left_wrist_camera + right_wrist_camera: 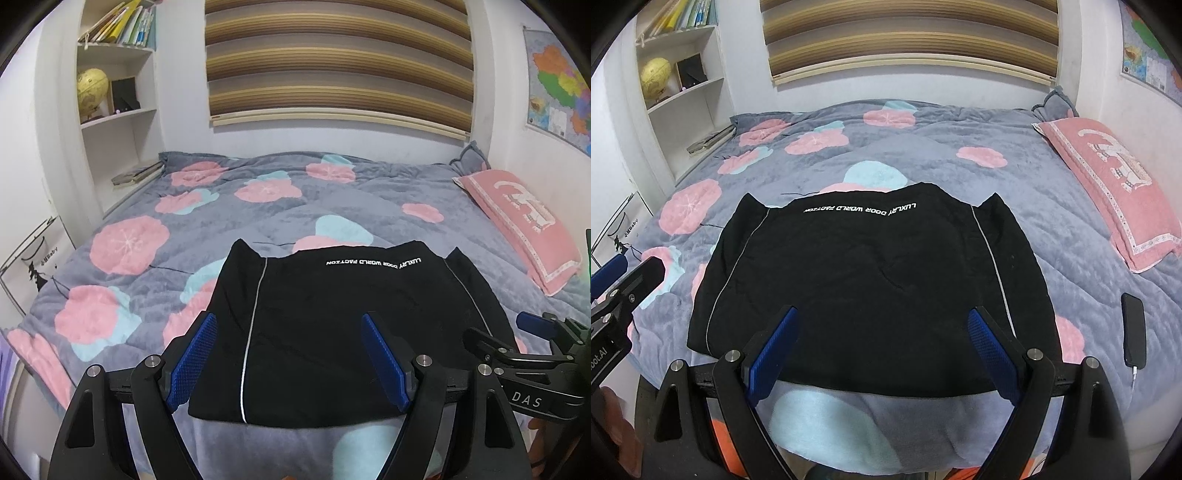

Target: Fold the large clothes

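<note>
The black garment [864, 280] is lying flat on the bed [923, 147], its near hem along the bed's near edge and its printed lettering toward the far side. Both the left gripper [288, 365] and the right gripper [882, 354] are hovering over that hem with fingers spread wide, pinching nothing.

From here, a pinch could be catching only the top layer, or the plush quilt beneath, so the fold would be dragging or skewing. The phone [1133, 332] near the bed's right edge, with its cable, is lying where a swung side could be snagging it.

The sleeves seem to be tucked under, though the dark cloth is hiding its own layers. The hem's middle is sitting behind the fingers, and the bed's near corners are being cut off.
</note>
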`<control>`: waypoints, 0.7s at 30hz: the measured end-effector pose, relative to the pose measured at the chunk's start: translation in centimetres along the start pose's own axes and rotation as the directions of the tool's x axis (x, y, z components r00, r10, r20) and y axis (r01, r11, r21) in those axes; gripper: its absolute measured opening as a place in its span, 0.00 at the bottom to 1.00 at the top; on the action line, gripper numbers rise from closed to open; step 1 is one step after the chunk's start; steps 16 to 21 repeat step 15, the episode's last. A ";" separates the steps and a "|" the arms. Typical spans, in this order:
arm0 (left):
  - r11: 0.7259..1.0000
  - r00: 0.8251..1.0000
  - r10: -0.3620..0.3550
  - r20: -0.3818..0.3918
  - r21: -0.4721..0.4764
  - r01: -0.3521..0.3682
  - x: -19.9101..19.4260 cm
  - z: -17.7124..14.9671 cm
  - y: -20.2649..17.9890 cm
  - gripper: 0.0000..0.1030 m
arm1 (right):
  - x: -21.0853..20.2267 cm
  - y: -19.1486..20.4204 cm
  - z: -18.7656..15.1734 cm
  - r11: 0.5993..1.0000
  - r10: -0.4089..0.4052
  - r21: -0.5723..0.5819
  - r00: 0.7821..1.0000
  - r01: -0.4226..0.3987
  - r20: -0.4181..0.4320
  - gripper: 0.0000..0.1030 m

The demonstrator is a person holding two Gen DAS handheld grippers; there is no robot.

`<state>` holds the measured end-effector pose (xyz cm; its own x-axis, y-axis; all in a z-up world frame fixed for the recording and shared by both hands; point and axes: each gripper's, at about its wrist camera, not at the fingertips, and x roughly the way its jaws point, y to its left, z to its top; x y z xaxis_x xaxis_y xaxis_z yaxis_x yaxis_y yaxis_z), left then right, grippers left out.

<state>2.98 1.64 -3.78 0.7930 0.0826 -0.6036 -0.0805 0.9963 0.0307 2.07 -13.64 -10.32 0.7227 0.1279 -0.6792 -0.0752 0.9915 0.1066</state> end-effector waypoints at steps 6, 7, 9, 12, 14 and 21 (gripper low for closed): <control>1.000 1.000 0.023 0.006 0.005 -0.023 0.1 0.0 -0.1 0.79 | 0.2 0.1 -0.1 1.000 0.002 0.000 1.000 -0.002 -0.009 0.91; 1.000 1.000 0.027 0.009 0.006 -0.027 0.1 0.0 -0.1 0.79 | 0.3 0.2 -0.1 1.000 0.001 0.000 1.000 -0.001 -0.010 0.91; 0.999 0.999 0.032 0.020 0.008 -0.032 0.0 0.0 -0.1 0.79 | 0.3 0.3 -0.1 1.000 0.001 -0.004 1.000 -0.001 -0.013 0.91; 1.000 0.999 0.031 0.041 -0.001 -0.031 -0.2 0.0 0.0 0.79 | 0.5 0.4 -0.1 1.000 0.000 -0.009 1.000 0.000 -0.018 0.91; 1.000 0.999 0.022 0.035 -0.005 -0.021 -0.1 0.0 0.2 0.79 | 0.5 0.5 0.0 1.000 -0.001 -0.011 1.000 0.001 -0.020 0.91; 1.000 1.000 0.014 0.026 -0.010 -0.014 0.0 0.0 0.3 0.79 | 0.6 0.5 0.0 1.000 -0.002 -0.011 1.000 0.002 -0.021 0.91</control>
